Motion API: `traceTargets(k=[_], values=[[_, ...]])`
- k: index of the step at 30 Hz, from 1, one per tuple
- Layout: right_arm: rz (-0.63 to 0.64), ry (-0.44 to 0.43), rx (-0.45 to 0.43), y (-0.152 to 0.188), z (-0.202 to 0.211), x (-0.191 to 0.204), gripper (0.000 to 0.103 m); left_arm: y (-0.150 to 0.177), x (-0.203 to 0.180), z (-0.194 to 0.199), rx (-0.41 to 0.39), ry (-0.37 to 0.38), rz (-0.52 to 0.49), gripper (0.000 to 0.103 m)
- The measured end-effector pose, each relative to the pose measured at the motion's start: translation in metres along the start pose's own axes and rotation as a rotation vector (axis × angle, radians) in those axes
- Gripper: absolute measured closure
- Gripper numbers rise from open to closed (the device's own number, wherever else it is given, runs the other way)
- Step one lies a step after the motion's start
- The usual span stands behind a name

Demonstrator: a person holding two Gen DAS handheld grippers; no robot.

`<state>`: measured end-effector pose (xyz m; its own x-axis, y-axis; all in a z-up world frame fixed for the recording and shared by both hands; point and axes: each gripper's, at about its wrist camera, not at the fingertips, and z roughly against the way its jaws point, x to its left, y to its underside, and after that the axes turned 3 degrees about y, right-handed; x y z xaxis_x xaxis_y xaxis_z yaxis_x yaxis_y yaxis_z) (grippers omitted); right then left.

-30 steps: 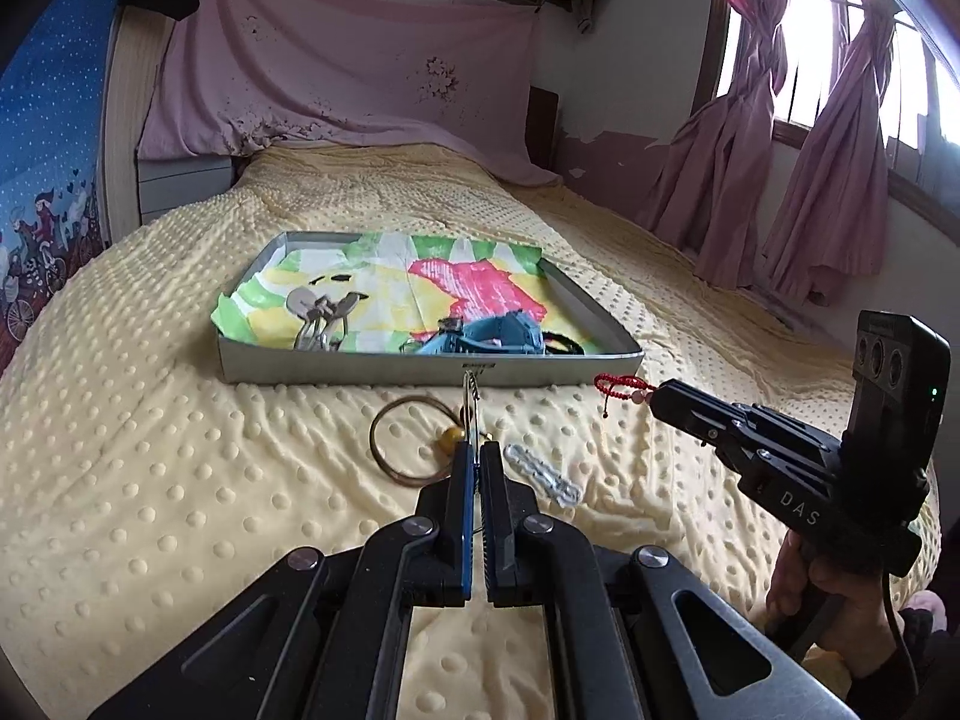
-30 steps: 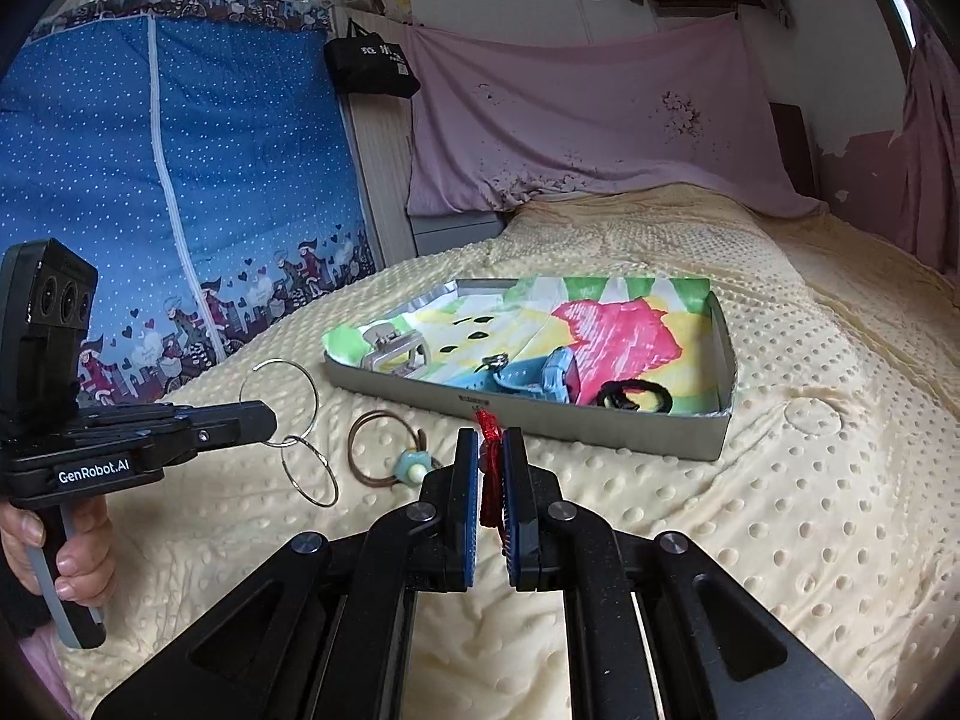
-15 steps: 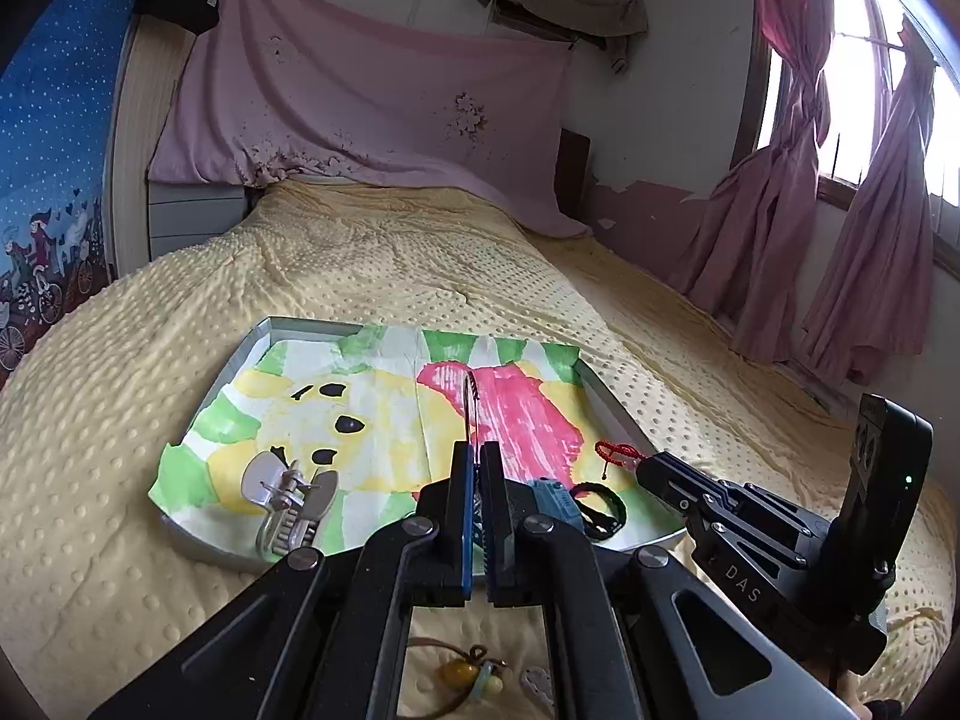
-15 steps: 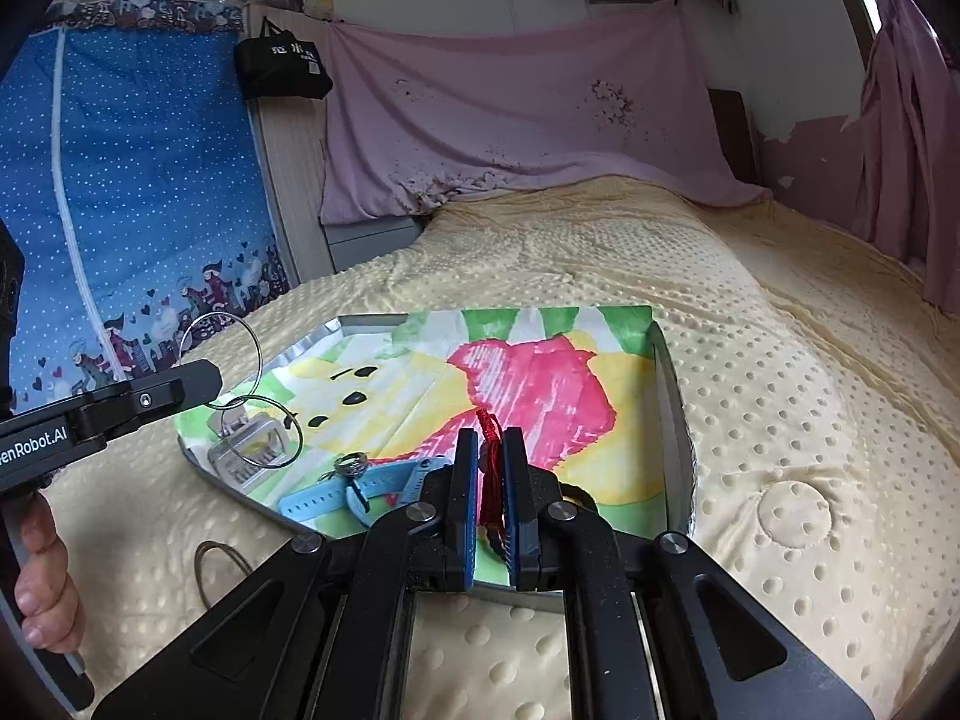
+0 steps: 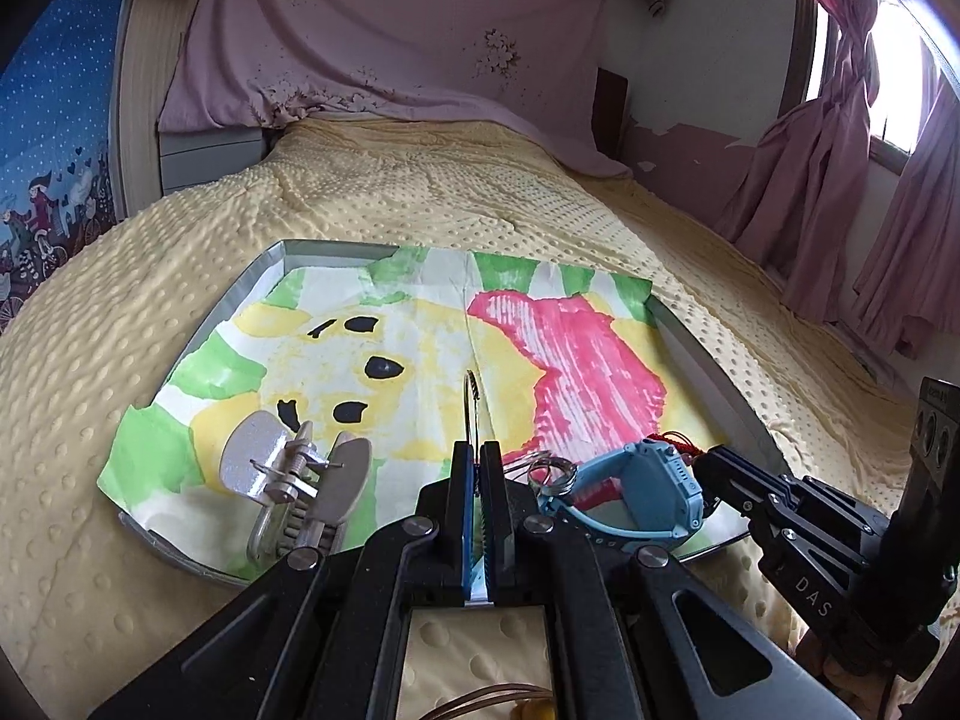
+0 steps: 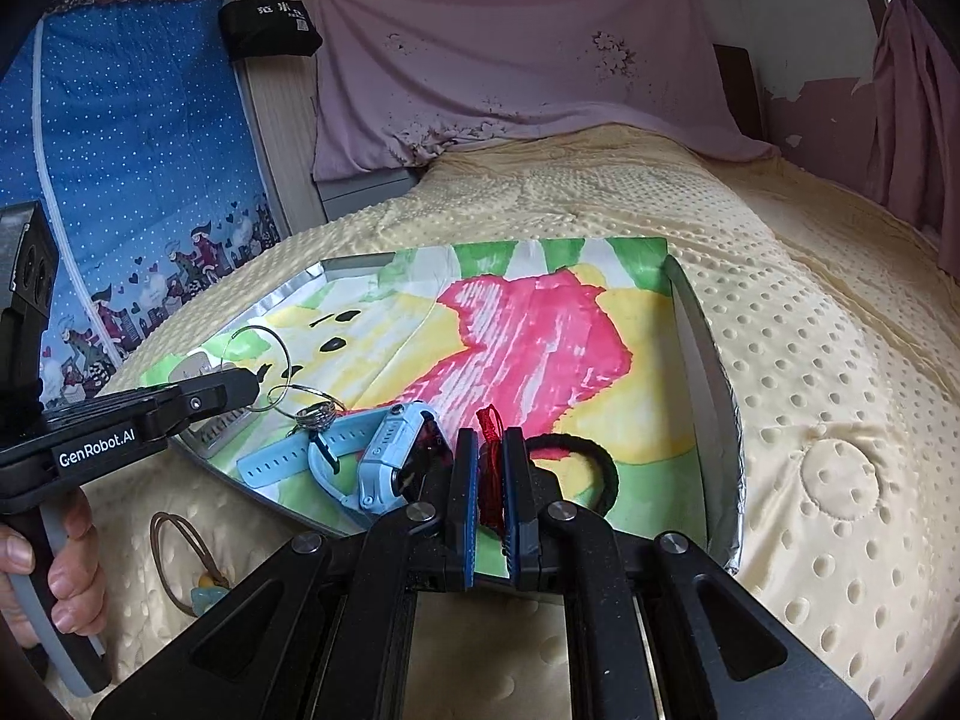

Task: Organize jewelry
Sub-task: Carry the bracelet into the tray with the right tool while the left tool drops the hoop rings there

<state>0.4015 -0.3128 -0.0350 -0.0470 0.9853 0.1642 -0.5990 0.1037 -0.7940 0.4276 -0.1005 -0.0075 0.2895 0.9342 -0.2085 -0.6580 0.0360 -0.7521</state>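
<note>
Now both jaws clamped over tray [image 6: 708, 360], near rim crowded, far half bare

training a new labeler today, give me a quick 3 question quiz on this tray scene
1. True or false: the right claw is shut on a red cord.
2. What does the left claw hold? A) thin metal rings B) the blue watch C) the silver hair clip
3. Fill in: the black hair tie lies inside the metal ____.

Key: 1 true; 2 A; 3 tray.
</note>
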Motion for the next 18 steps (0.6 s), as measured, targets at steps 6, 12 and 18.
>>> traceTargets(k=[6,12,18], values=[[0.009,0.017,-0.002,0.003,0.002,0.002,0.096,0.009,0.001,0.006,-0.013,-0.002,0.007,0.100],[0.006,0.026,-0.013,0.005,0.010,-0.001,0.095,0.014,0.006,0.007,-0.005,0.007,0.039,0.100],[-0.004,0.035,-0.050,0.009,0.026,-0.007,0.094,0.020,0.008,0.010,-0.011,0.011,0.061,0.100]])
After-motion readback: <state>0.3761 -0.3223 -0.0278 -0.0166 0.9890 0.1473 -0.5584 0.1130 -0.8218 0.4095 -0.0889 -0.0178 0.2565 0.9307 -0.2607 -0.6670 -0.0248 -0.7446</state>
